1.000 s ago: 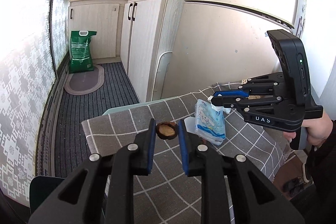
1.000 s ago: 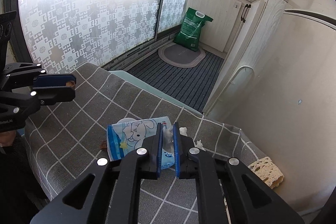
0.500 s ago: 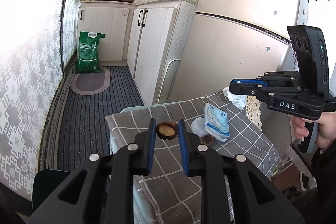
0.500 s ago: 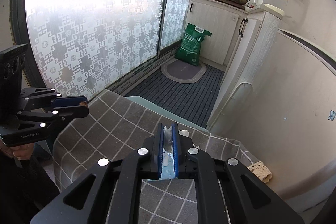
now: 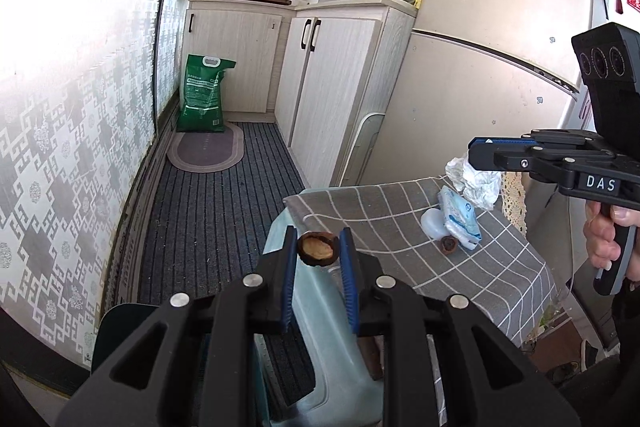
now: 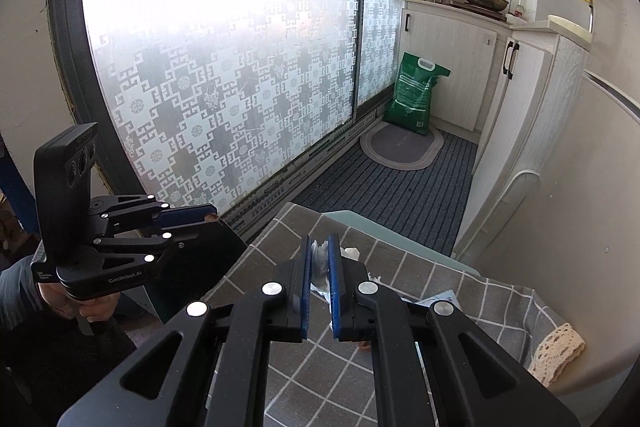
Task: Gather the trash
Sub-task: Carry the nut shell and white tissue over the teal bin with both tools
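Note:
My left gripper is shut on a brown nut shell and holds it in the air past the left edge of the checked table. My right gripper is shut on a crumpled white tissue, which also shows in the left wrist view, held above the table. On the cloth lie a blue-and-white wet-wipe packet, a white round lid and another brown shell. The left gripper also shows in the right wrist view.
A pale blue container stands below my left gripper beside the table. A dark bin stands left of the table. White cabinets, a fridge, a green bag and a floor mat lie beyond. A lace sponge-like piece sits at the table's right edge.
Both grippers have risen and pulled back from the table. The right one lifted the tissue off the wipe packet; the left one carried the shell out past the table's left edge.

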Available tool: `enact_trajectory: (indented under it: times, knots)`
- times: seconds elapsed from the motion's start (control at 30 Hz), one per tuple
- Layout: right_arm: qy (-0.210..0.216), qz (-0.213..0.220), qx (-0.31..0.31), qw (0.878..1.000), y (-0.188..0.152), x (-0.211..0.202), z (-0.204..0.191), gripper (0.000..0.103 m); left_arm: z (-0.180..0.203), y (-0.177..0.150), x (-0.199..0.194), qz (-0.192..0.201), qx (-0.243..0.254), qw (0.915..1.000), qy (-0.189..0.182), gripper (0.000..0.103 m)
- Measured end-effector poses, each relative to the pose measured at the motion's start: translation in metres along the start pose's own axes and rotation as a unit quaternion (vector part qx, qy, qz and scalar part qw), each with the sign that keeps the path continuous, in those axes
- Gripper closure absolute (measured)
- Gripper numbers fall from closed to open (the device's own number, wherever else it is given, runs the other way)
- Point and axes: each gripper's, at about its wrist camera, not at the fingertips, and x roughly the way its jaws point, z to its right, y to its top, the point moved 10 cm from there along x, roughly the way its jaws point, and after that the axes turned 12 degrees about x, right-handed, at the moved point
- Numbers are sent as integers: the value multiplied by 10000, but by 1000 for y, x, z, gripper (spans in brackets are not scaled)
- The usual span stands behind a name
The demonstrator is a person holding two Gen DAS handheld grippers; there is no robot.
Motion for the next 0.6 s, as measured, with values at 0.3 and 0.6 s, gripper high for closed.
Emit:
enact_trajectory:
  times: [0.3,0.6]
  knots:
    - [249,-222,-252,9991,0,26,-54,95,-46,-33,-11,-243,-151,9990,353,80]
    - [377,-454,-441,9973,-10,56,-102,95,-81,-80,-10,-774,-256,9955,479,80]
